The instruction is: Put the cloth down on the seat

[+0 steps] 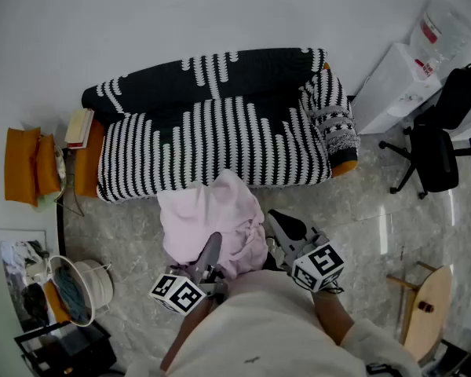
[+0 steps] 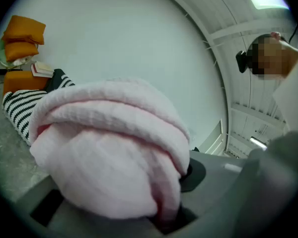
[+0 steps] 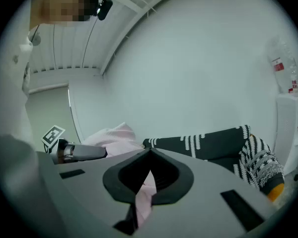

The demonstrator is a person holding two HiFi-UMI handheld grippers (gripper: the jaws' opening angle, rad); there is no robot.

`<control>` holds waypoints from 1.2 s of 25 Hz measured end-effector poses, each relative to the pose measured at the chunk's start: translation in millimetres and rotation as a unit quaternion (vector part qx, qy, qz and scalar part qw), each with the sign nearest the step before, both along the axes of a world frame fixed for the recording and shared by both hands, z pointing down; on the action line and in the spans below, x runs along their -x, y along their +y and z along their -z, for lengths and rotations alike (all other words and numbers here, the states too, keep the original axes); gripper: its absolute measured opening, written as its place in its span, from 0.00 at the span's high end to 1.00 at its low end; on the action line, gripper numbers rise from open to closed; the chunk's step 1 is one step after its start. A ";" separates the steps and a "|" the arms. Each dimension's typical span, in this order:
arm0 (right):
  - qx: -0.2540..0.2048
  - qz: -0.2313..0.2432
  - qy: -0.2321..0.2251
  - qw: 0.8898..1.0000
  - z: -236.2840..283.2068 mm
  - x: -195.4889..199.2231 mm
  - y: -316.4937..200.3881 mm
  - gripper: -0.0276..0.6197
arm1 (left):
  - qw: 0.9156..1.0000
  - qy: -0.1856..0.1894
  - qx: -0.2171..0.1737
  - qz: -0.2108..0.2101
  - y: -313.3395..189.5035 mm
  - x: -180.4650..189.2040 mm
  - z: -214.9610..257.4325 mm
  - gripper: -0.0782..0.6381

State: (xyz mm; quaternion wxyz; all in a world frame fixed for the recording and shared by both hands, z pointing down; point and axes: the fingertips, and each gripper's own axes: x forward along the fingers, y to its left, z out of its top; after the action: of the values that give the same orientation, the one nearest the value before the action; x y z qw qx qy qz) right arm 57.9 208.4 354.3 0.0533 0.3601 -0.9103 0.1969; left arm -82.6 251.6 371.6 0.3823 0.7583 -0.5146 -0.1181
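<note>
A pink cloth (image 1: 212,218) hangs bunched in the air in front of the sofa, held between both grippers. My left gripper (image 1: 213,244) is shut on its lower edge; in the left gripper view the cloth (image 2: 109,152) bulges over the jaws and hides them. My right gripper (image 1: 275,220) is shut on the cloth's right side, with a thin pink fold (image 3: 146,187) pinched between its jaws. The sofa seat (image 1: 220,144), under a black-and-white striped cover, lies just beyond the cloth and shows again as a striped sofa (image 3: 213,143) behind the right gripper.
Orange cushions (image 1: 27,163) and books (image 1: 80,126) sit at the sofa's left end. A white basket (image 1: 82,289) stands on the marble floor at lower left. A black office chair (image 1: 436,155) and white box (image 1: 392,85) stand on the right, and a wooden board (image 1: 424,309) lower right.
</note>
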 end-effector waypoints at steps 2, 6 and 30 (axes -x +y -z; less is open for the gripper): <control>-0.004 0.014 0.004 1.000 -0.1 0.2 9.1 0.95 | 1.000 0.003 -0.004 -0.003 6.2 -7.7 -0.9 0.67; -0.002 0.018 0.001 1.000 -1.0 -6.6 19.7 0.95 | 1.000 0.002 -0.015 -0.007 14.5 -16.1 1.9 0.67; -0.001 -0.015 -0.021 1.000 -0.6 -73.4 21.5 0.95 | 0.997 0.004 -0.034 0.068 -10.8 -19.8 26.0 0.67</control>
State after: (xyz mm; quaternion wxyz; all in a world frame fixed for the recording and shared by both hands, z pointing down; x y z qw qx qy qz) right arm 131.4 229.9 354.9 0.0306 0.3693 -0.9061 0.2043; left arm -62.8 240.8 345.6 0.3494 0.7334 -0.5593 -0.1648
